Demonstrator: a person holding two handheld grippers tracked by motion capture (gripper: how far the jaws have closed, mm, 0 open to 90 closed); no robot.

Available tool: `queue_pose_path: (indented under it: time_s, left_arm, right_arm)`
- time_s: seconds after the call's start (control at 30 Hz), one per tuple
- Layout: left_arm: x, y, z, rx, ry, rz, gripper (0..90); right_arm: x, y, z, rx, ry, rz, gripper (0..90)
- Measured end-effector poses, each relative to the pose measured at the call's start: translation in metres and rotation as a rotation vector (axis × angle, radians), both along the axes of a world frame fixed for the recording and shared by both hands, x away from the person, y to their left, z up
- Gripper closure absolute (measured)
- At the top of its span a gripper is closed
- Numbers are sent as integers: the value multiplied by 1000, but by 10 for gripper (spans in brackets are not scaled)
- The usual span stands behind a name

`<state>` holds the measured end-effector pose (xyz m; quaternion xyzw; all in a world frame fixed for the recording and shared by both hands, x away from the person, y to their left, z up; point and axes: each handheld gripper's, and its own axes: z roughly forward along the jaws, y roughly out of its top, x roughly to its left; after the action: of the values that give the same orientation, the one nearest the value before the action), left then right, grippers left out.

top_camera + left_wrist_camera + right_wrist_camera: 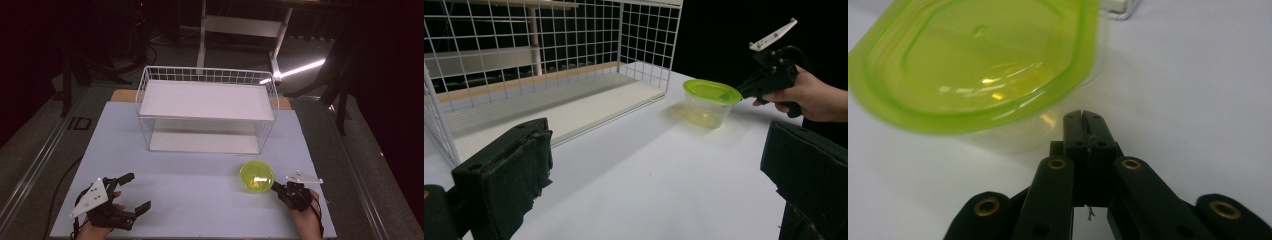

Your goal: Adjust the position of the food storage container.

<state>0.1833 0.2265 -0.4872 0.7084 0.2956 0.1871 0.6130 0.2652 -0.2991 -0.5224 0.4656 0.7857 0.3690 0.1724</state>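
A clear tub with a lime-green lid (pixel 256 176) (pixel 709 102) (pixel 978 65) stands on the white table (pixel 200 195), right of the middle. My right gripper (pixel 278 188) (pixel 744 92) (pixel 1083 119) is shut, with nothing seen between its jaws. Its tip sits at the tub's near right side, just under the lid's rim; I cannot tell whether it touches. At the table's front left my left gripper (pixel 141 191) (pixel 659 175) stands wide open and holds nothing, far from the tub.
A white wire basket (pixel 144 95) (pixel 644 40) with a white board on its top and another on its floor stands at the back middle, its open side towards me. The table's edges lie close to both hands.
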Motion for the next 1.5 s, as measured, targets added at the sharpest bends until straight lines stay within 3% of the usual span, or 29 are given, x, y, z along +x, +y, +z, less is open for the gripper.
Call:
queue_pose_path:
  time_s: [0.27, 0.47, 0.8, 1.2, 1.5]
  left_arm:
    - [0, 0, 0, 1, 1, 1, 11]
    - [0, 0, 0, 1, 1, -1, 11]
    - [0, -1, 0, 3, 3, -4, 11]
    - [-1, -1, 0, 6, 2, -9, 11]
    - [-1, -1, 0, 7, 1, -9, 11]
  right_arm:
    - [11, 3, 0, -7, 8, -13, 900]
    - [8, 16, -1, -8, 25, 29, 900]
    - [7, 49, -2, -3, 49, 105, 900]
    - [28, 84, -3, 16, 52, 139, 900]
    - [32, 109, -5, 13, 68, 190, 900]
